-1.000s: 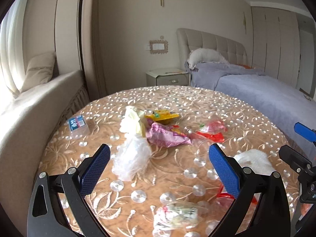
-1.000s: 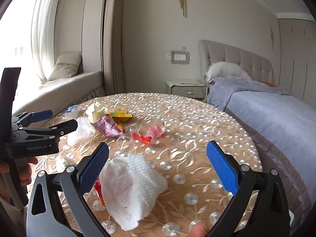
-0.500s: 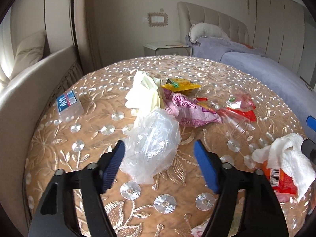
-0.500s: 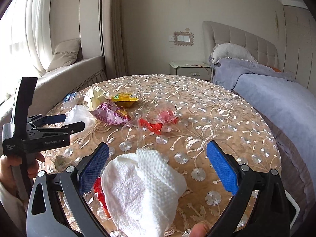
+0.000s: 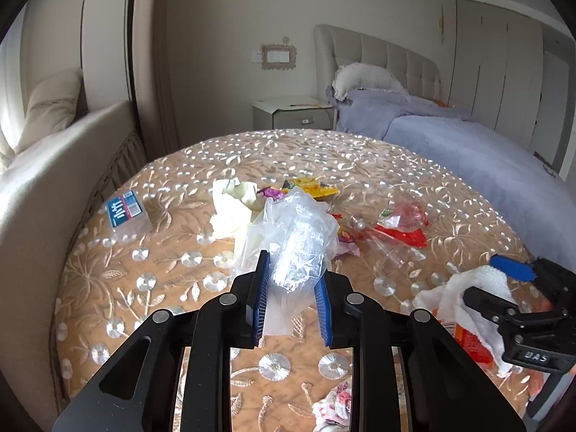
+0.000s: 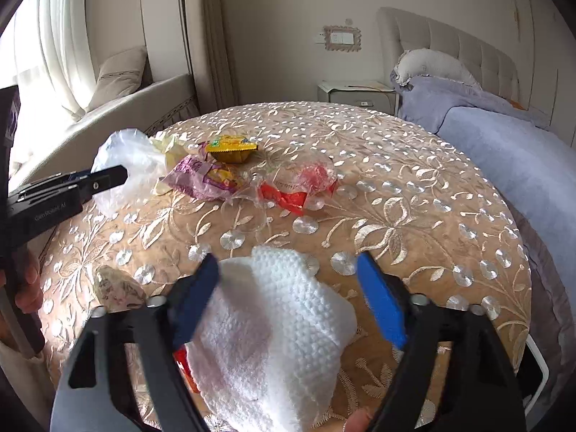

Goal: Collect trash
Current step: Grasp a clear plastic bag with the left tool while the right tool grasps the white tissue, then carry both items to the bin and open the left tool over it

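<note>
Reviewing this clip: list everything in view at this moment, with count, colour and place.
clear plastic bag: 1, transparent, between the left gripper's pads
white paper towel: 1, white, near table edge
cream wrapper: 1, pale yellow, mid table
purple snack bag: 1, purple
yellow packet: 1, yellow
red-and-clear wrapper: 1
tissue pack: 1, blue label, left edge
round table: 1, gold embroidered cloth
bed: 1, lavender
nightstand: 1
left gripper: closed on the bag
right gripper: closing around the towel

Right gripper (image 6: pixel 288 298) jaws have just been closing around the white paper towel (image 6: pixel 273 331); left gripper (image 6: pixel 111 176) pinches the clear plastic bag (image 6: pixel 126 158) beside the wrappers (image 6: pixel 216 169).
</note>
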Demonstrator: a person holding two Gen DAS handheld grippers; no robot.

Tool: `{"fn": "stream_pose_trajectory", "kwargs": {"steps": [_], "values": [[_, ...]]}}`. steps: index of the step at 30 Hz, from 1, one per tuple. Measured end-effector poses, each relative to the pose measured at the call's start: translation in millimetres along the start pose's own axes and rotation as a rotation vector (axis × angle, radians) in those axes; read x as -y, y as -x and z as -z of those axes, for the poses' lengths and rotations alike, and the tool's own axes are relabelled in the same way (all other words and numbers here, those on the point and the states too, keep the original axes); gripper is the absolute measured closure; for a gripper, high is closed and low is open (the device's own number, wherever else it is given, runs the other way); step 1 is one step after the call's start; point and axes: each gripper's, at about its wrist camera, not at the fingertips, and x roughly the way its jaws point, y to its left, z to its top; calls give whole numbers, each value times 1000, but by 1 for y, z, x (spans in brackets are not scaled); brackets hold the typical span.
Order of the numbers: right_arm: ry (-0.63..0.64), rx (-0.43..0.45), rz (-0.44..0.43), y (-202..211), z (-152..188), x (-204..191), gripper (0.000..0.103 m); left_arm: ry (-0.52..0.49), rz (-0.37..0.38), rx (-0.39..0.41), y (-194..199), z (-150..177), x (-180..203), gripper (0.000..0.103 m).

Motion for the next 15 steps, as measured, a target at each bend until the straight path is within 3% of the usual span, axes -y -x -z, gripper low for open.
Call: {"fn": "stream_pose_trajectory", "kwargs": {"steps": [1,2,3,8,15], "values": [[5,-15,-19,-2,1,-1,68,1,0,7,3,0,0,80],[11,-29,-26,-4,2,-3,88,1,3,13,6,-1,2,80],[12,-29,-26,-4,3,-3,92,-1,5,16,9,-2,4,80],[22,44,-4,15,-2,-6,95,-18,9,47,24,-3,14,80],[-10,208,36,70,-26,14,95,-33,79,90,37,-14,44,80]]}}
